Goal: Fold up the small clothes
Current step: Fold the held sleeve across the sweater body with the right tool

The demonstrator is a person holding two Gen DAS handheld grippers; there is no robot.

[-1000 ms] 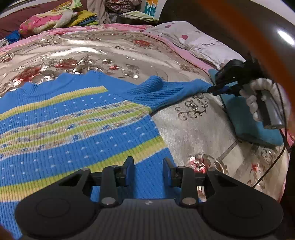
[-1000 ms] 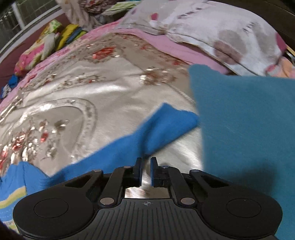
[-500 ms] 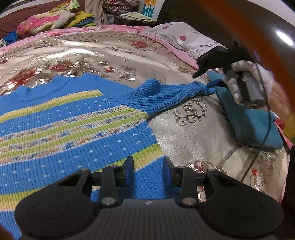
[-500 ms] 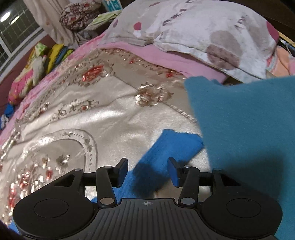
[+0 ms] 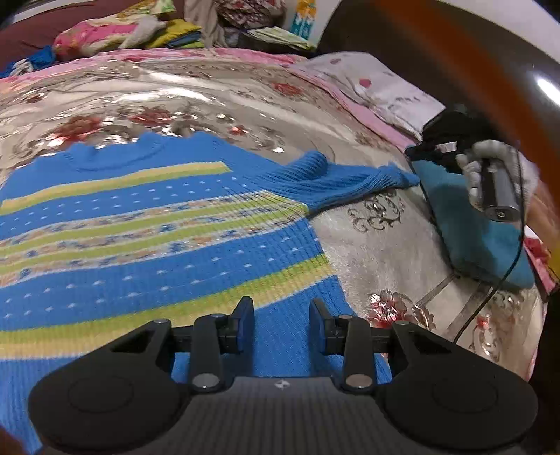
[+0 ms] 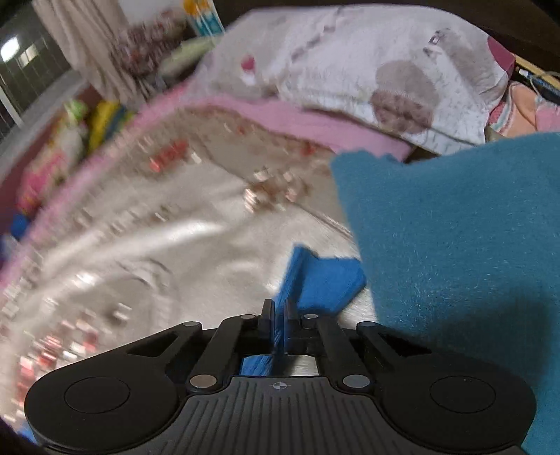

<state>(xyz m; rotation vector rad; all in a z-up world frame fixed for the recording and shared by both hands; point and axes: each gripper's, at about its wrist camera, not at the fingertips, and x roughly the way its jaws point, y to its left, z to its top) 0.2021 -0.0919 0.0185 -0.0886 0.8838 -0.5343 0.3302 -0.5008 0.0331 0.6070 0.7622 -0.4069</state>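
Observation:
A blue knit sweater [image 5: 147, 245] with yellow-green stripes lies flat on the floral bedspread [image 5: 385, 252]. Its right sleeve [image 5: 343, 182] stretches out towards a teal cushion. My left gripper [image 5: 281, 315] hovers open over the sweater's lower right hem, with nothing pinched between its fingers. In the right wrist view my right gripper [image 6: 278, 309] is shut on the sleeve cuff [image 6: 322, 283], and blue fabric shows between the pads. The left wrist view shows that right gripper [image 5: 416, 154] at the sleeve's end, held by a gloved hand [image 5: 476, 175].
The teal cushion [image 6: 455, 245] lies right beside the cuff, on the bed's right side. A white patterned pillow [image 6: 350, 70] sits behind it. Folded clothes [image 5: 122, 31] are piled beyond the far edge. A black cable [image 5: 497, 287] hangs from the right gripper.
The right gripper opened over the sleeve cuff, then shut on it, rolling a little. The cuff's edge now stands up between its pads. The left gripper stayed open and shifted slightly.

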